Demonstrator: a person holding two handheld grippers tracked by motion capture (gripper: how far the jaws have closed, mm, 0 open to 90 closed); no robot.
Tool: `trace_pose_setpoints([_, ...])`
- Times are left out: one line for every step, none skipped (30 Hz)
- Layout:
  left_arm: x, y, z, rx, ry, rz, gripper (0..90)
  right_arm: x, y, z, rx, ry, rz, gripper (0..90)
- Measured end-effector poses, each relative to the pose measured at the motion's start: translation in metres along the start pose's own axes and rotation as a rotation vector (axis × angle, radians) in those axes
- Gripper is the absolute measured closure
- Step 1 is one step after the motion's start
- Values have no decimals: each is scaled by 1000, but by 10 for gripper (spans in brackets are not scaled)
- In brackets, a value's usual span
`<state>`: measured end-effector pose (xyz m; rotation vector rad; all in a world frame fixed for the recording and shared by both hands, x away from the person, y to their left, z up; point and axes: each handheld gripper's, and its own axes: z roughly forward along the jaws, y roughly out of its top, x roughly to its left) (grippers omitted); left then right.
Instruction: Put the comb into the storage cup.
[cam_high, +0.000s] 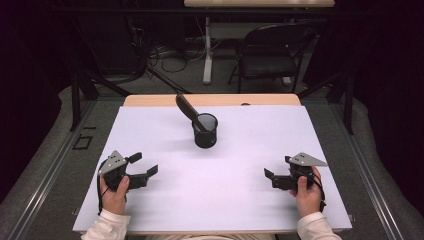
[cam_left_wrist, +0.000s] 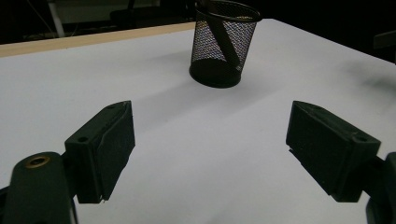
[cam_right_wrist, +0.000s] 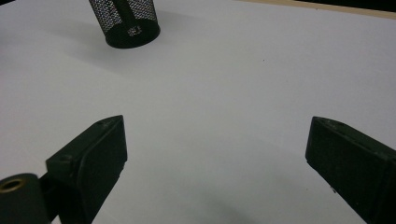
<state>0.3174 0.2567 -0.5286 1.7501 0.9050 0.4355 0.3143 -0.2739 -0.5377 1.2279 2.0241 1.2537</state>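
Observation:
A black mesh cup (cam_high: 205, 130) stands upright in the middle of the white table (cam_high: 240, 190). A long dark tool (cam_high: 188, 111) leans in it, its handle sticking out toward the far left. The cup (cam_left_wrist: 224, 44) stands ahead of my left gripper (cam_left_wrist: 210, 144), and the cup (cam_right_wrist: 127, 21) is at the upper left in the right gripper view. My left gripper (cam_high: 143, 164) rests at the table's near left, open and empty. At the near right, my right gripper (cam_high: 276, 174) is open too, only bare table between its jaws (cam_right_wrist: 217, 158).
A folding chair (cam_high: 270, 52) and a table leg (cam_high: 207, 50) stand on the floor beyond the table's far edge. The wooden far edge (cam_high: 210, 100) shows behind the white sheet. Bare white surface lies between both grippers and the cup.

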Motion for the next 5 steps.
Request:
trace_pose_setpoints([0, 0, 0, 0, 0, -1, 160, 0, 0, 0, 3, 2, 1, 53])
trace_pose_setpoints([0, 0, 0, 1, 1, -1, 160, 0, 0, 0, 4, 2, 1, 53])
trace_pose_setpoints([0, 0, 0, 1, 2, -1, 160, 0, 0, 0, 1, -1, 2, 53])
trace_pose_setpoints([0, 0, 1, 0, 2, 0, 160, 0, 0, 0, 4, -2, 1, 53])
trace_pose_setpoints([0, 0, 1, -3, 1, -3, 160, 0, -1, 0, 3, -2, 3, 53])
